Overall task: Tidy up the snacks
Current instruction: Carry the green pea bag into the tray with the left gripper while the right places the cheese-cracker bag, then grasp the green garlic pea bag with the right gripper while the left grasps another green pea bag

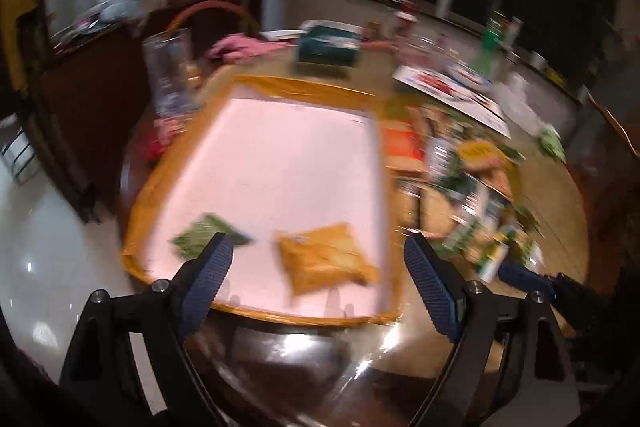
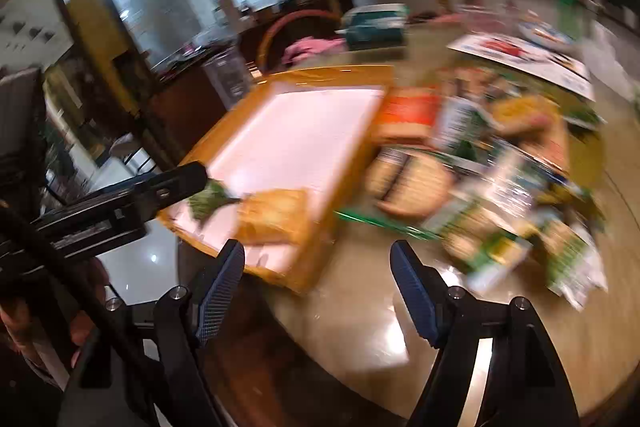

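A shallow box with orange walls and a white floor (image 1: 280, 163) lies on the round table. In it lie a yellow snack packet (image 1: 326, 261) and a green snack packet (image 1: 206, 235) near the front edge. My left gripper (image 1: 318, 259) is open and empty, just above the box's front. A blurred pile of snack packets (image 1: 468, 187) lies right of the box. In the right wrist view the box (image 2: 296, 147), yellow packet (image 2: 276, 217), green packet (image 2: 208, 201) and pile (image 2: 492, 179) show again. My right gripper (image 2: 318, 261) is open and empty over the table by the box's front corner.
A teal tissue box (image 1: 326, 47), a clear jar (image 1: 168, 75), a pink cloth (image 1: 244, 45), a printed sheet (image 1: 452, 93) and bottles (image 1: 494, 39) stand at the table's back. The left gripper's arm (image 2: 132, 199) shows at left in the right wrist view. Both views are blurred.
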The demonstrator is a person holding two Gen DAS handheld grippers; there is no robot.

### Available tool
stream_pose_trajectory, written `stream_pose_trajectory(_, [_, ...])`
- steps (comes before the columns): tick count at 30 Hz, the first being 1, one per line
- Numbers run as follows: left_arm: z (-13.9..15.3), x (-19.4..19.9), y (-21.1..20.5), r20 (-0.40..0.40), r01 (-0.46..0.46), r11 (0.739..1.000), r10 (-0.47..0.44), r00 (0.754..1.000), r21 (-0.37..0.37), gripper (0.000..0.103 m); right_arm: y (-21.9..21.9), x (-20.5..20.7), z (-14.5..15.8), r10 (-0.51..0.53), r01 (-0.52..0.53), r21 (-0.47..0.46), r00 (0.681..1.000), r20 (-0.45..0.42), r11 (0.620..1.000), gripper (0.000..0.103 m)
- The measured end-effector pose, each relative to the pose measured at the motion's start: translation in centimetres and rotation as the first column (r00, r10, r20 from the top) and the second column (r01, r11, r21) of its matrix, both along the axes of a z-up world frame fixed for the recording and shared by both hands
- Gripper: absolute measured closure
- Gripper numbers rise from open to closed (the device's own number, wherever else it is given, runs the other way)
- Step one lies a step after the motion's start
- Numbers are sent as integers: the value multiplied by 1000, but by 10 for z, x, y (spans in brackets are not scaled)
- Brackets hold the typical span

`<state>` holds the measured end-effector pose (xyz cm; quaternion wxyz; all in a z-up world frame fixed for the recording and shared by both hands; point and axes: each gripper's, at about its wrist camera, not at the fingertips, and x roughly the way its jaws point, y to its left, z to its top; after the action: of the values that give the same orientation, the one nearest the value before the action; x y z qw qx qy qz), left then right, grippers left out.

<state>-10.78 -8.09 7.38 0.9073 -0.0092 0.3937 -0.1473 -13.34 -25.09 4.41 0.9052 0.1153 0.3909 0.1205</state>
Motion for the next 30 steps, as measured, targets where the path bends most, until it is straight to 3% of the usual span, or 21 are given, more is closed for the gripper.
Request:
stream_pose_trajectory(3, [-4,-8,-29,-28,69,998,-69,997,5,15,-40,-17,-4,-63,64,32,998,-21,997,28])
stream_pose_trajectory(9, [-13,-19,-70,-72,139,990,-137,988,16,15,-93,-34,-8,-154,154,4,987,-40,988,28])
stream_pose_trajectory(14, [-16,-23,-80,-96,150,988,-147,985,26,15,-124,-15,-9,-222,222,-11,974,-48,975,30])
stream_pose_trajectory(18, [-19,-24,-82,-119,145,989,-142,983,19,15,-131,9,-14,-185,184,-13,982,-42,983,33])
stream_pose_trajectory(21, [-21,-26,-83,-127,144,989,-141,982,15,15,-132,29,-28,-186,184,-28,979,-85,983,46])
stream_pose_trajectory(23, [-23,-25,-84,-149,142,990,-140,979,4,15,-132,34,-39,-184,182,-30,976,-118,983,63])
stream_pose_trajectory(30, [-43,-12,-104,-261,163,980,-188,947,-114,16,-120,-11,-42,-195,196,-4,974,-112,981,69])
